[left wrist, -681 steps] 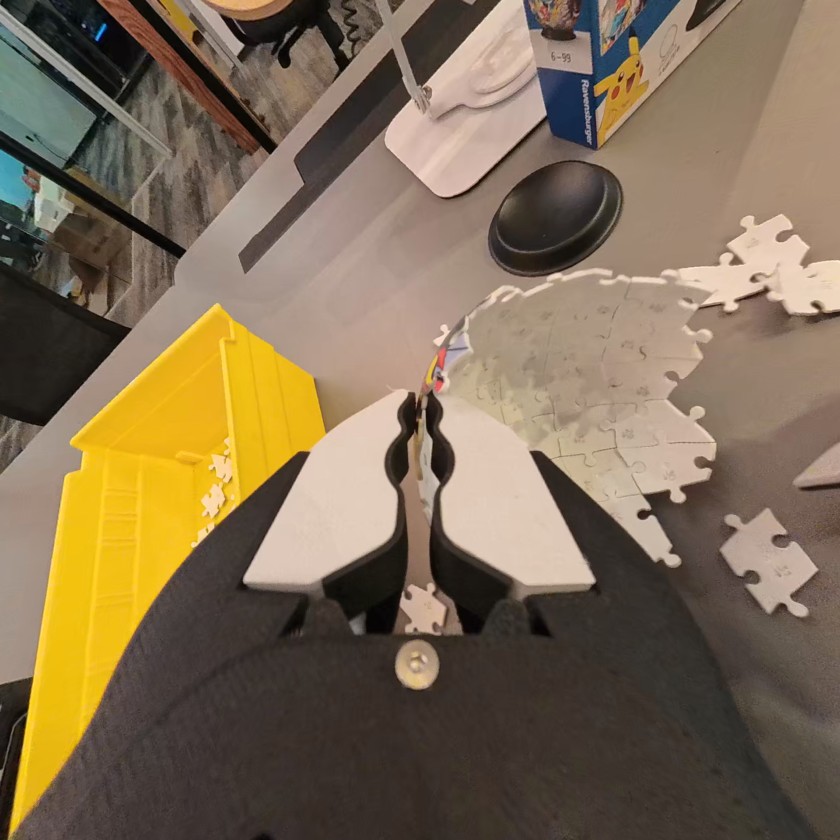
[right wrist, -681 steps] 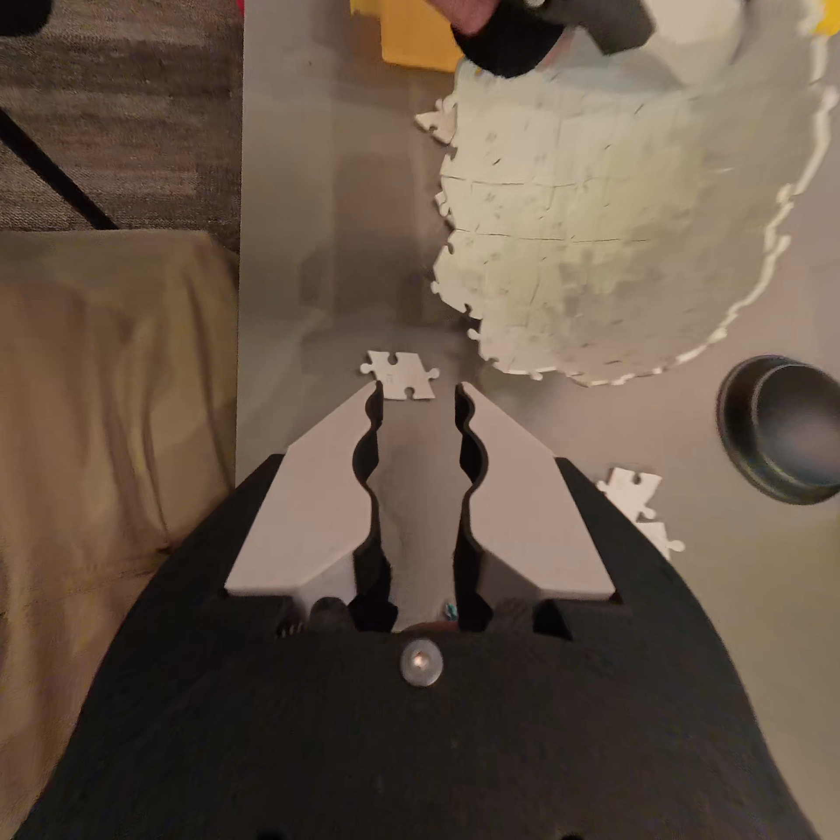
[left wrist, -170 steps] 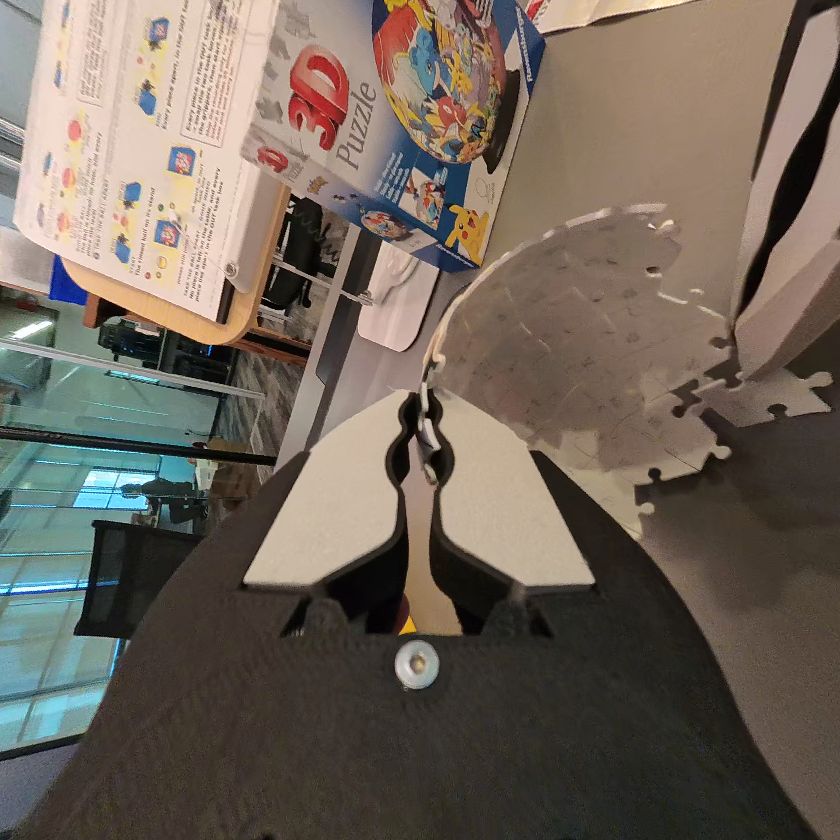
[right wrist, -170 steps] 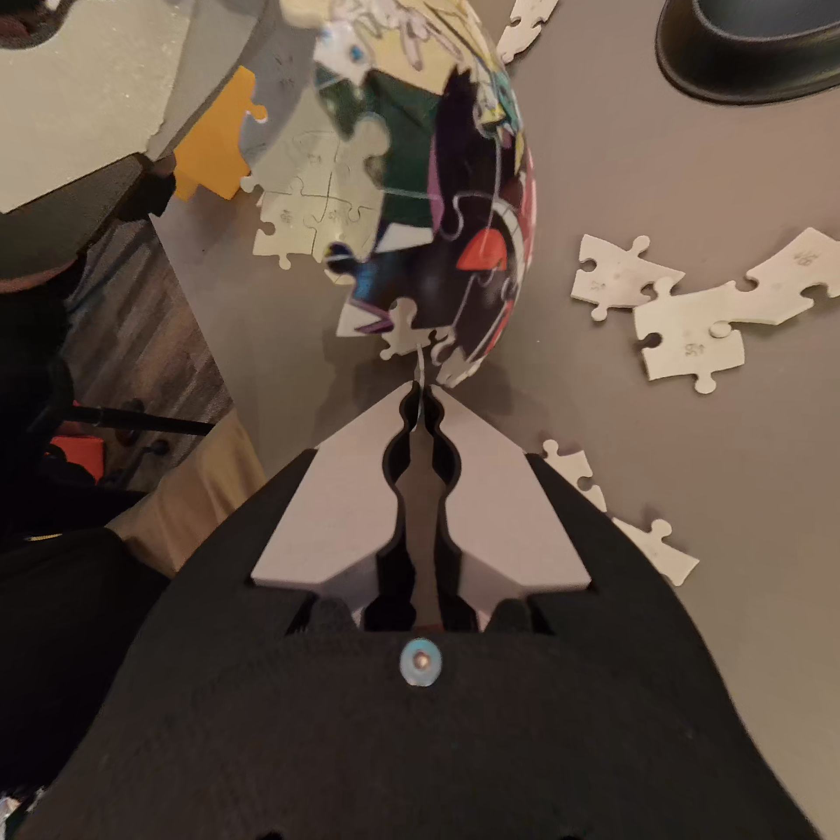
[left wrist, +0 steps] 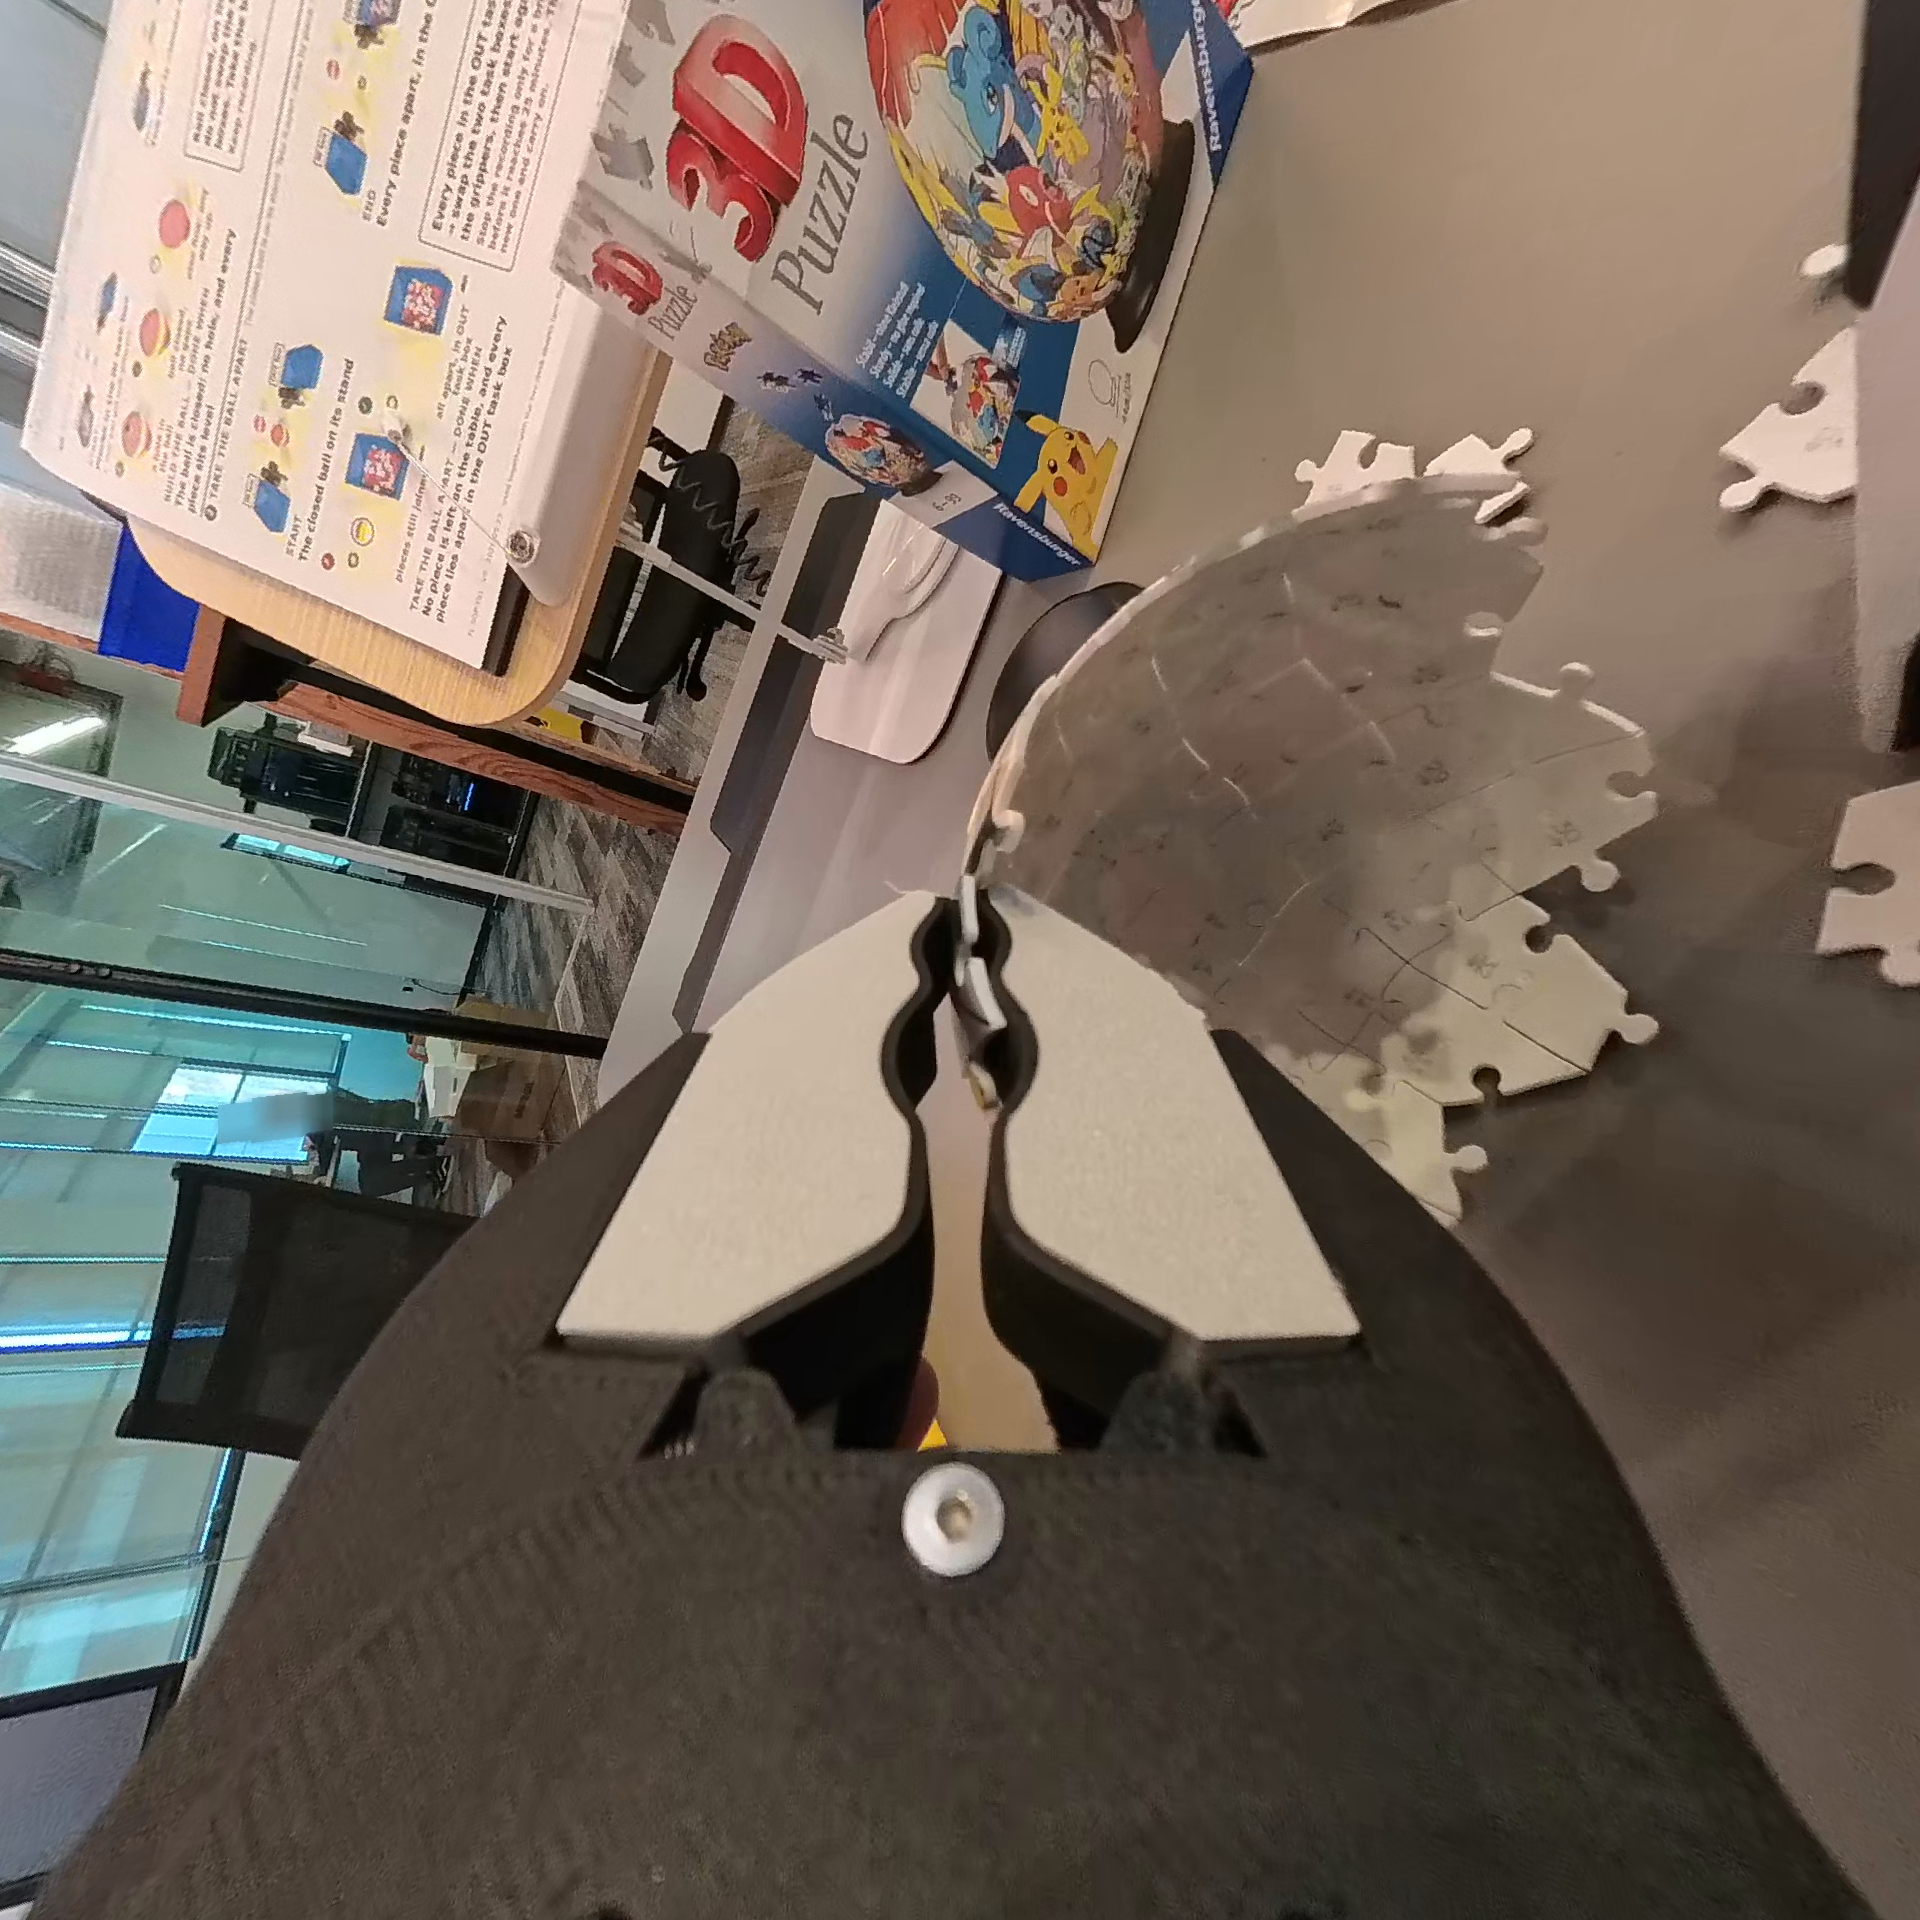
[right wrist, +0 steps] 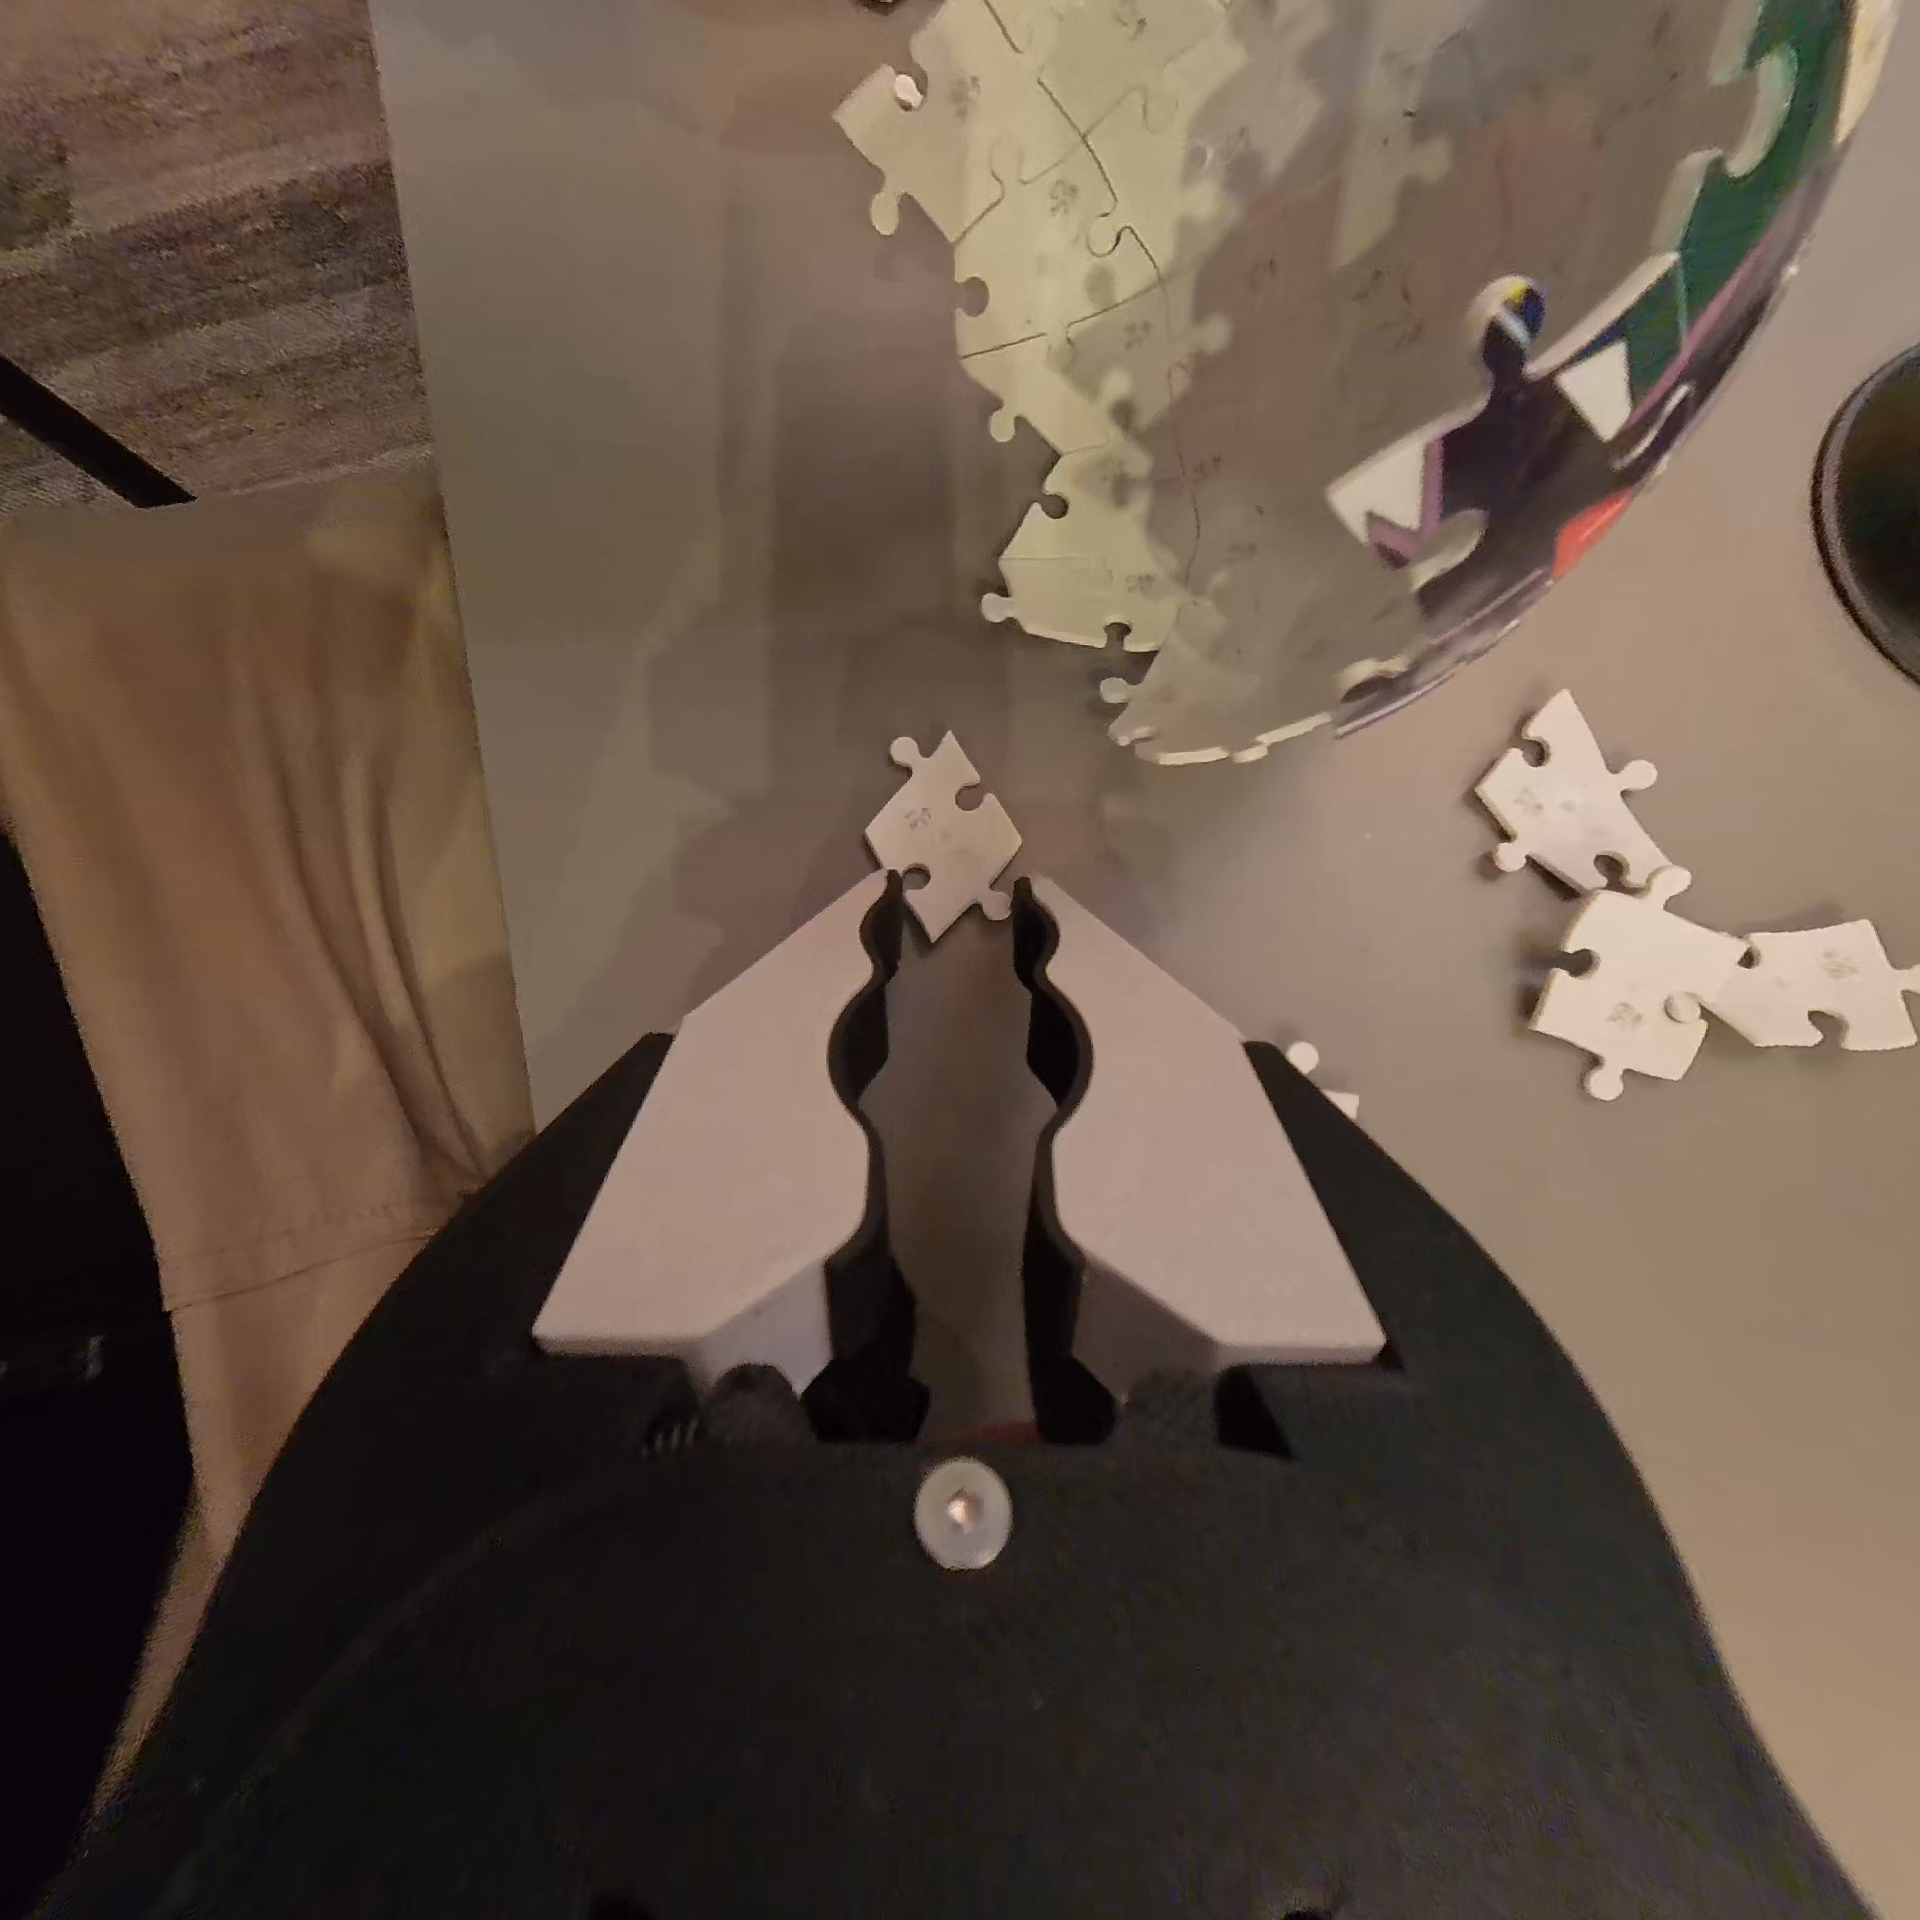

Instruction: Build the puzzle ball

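My left gripper [left wrist: 968, 925] is shut on the rim of the partly built puzzle ball shell [left wrist: 1299, 821] and holds it tilted above the grey table, its white inner side facing the camera. In the right wrist view the same shell [right wrist: 1351, 343] hangs at the top right, showing its white inside and a strip of coloured outside. My right gripper [right wrist: 954, 894] is open, its fingertips on either side of a single white loose piece [right wrist: 940, 836] lying on the table just below the shell.
Several loose white pieces [right wrist: 1621, 914] lie on the table to the right. The black round stand [right wrist: 1870, 520] is at the right edge. The puzzle box [left wrist: 935, 260] and an instruction sheet [left wrist: 312, 291] stand at the back. The table edge and beige cloth [right wrist: 239, 883] are on the left. My hands' fingertips stand some 15 cm from each other.
The right gripper has let go at the shell's edge, opened and moved down to a loose piece on the table. The left gripper still holds the shell.
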Tool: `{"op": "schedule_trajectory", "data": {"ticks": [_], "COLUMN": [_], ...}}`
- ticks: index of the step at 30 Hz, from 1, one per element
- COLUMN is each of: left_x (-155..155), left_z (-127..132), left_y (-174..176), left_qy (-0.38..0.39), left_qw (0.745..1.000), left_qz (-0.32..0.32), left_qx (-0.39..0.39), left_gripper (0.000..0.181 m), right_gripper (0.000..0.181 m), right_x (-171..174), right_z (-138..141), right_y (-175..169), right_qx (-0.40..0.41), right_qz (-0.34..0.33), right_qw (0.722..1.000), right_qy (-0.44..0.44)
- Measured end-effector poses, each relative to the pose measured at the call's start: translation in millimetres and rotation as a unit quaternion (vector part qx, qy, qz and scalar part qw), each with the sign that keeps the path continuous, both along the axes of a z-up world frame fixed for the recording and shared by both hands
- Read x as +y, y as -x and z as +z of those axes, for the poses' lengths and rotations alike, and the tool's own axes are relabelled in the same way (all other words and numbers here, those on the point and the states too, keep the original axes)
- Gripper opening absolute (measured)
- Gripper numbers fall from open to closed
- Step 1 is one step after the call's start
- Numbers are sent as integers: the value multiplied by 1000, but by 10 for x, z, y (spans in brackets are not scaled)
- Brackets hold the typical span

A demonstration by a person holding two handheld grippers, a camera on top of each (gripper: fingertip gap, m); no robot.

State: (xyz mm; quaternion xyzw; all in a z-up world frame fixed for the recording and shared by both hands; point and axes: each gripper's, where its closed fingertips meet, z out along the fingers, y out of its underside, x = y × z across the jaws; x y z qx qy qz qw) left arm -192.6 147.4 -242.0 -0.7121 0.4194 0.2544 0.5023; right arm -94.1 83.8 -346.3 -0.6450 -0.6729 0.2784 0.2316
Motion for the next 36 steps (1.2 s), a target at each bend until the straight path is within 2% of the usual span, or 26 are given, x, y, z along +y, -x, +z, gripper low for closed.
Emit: {"op": "schedule_trajectory", "data": {"ticks": [5,9,12,20,29,36], "left_x": [1,0,-1,-3,-8,-27], "left_z": [-6,-4,-6,-5,20,11], "left_y": [-16,-24,-22,-49,-74,-99], "left_qy": [1,1,1,2,0,4], "left_qw": [1000,1000,1000,1000,999,997], "left_qz": [-3,-3,-3,-3,29,59], "left_qx": [-1,0,0,3,29,41], "left_gripper": [3,3,3,3,3,3], "right_gripper": [27,26,17,16,16,15], "right_x": [-50,-47,-21,-32,46,171], "right_z": [-21,-24,-29,21,69,58], "right_y": [-54,-38,-32,-20,8,44], "right_qx": [-6,-5,-5,2,-1,-7], "right_qz": [17,24,22,8,-109,-172], "right_qw": [1000,1000,1000,999,989,978], "right_qy": [1,-7,-18,-39,-105,-120]}}
